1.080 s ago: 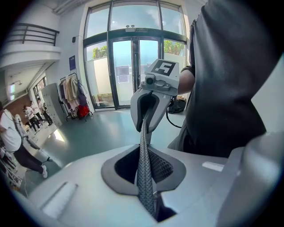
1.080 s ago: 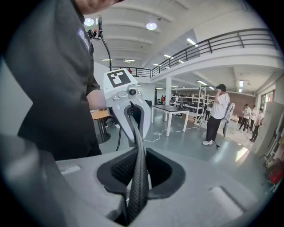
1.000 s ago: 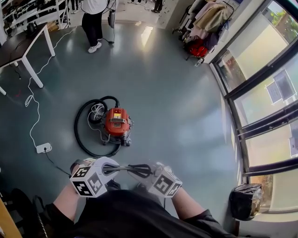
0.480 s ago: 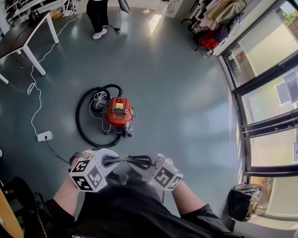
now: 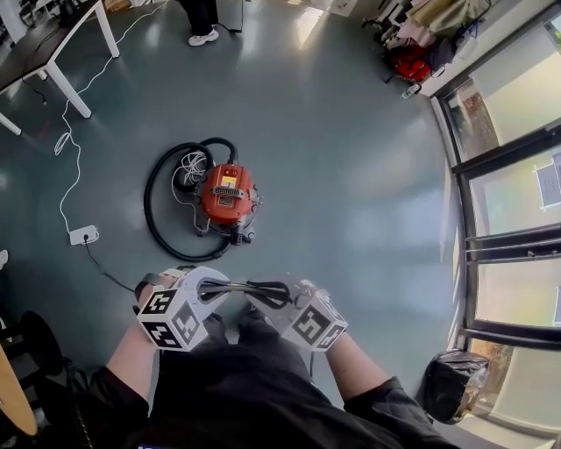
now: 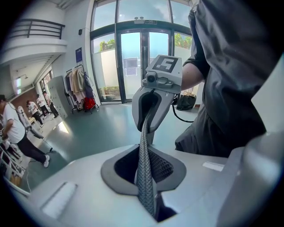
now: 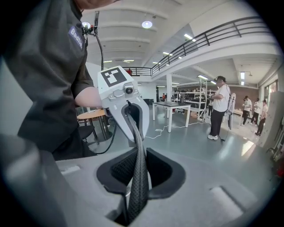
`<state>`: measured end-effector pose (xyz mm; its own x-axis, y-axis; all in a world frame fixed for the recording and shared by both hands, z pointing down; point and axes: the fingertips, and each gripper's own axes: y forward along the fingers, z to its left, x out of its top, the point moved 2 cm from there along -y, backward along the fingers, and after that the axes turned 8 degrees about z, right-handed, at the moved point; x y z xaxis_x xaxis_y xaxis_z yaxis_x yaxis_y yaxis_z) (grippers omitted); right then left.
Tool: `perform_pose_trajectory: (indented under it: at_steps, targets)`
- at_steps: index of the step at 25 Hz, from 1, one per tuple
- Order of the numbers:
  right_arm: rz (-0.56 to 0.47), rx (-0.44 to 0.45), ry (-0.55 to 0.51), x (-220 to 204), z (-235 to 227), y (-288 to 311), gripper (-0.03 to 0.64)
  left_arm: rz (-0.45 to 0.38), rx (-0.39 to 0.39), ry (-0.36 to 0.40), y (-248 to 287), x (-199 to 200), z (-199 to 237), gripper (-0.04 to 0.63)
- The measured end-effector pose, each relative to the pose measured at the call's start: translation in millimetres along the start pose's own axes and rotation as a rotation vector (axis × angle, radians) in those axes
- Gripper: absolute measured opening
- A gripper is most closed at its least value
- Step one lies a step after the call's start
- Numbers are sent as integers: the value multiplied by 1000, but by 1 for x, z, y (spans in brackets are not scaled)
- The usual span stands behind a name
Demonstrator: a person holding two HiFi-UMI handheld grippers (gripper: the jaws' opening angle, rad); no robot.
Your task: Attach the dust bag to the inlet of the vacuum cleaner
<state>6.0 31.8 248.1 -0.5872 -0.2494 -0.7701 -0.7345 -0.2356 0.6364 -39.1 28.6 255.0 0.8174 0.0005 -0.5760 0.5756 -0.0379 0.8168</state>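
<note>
Grey-green floor (image 5: 368, 175) fills the frame; the vacuum cleaner (image 5: 228, 195) sits left of centre, well apart from me. Low centre, my left gripper (image 5: 213, 288) and right gripper (image 5: 270, 295) both clench the mesh dust bag (image 5: 242, 286); uneven pulling could slip it free.

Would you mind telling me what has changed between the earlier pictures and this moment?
The head view has shifted: the vacuum cleaner, table and standing person slid up the picture, leaving only that person's lower legs visible. The left gripper and right gripper sit slightly higher in frame. Unchanged: both stay shut on the dust bag stretched between them, and the vacuum cleaner lies untouched inside its coiled hose.
</note>
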Motion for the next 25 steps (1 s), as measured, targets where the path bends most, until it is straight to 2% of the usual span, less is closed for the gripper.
perform_pose_trajectory:
  at_steps: [13,25]
  targets:
    - [31,-5,27,-43,-30,53,45,-20,20,-52,55,-42,27,51]
    - [33,-22,86,-97,-57,104,47,-22,6,-51,119,-82,48,51]
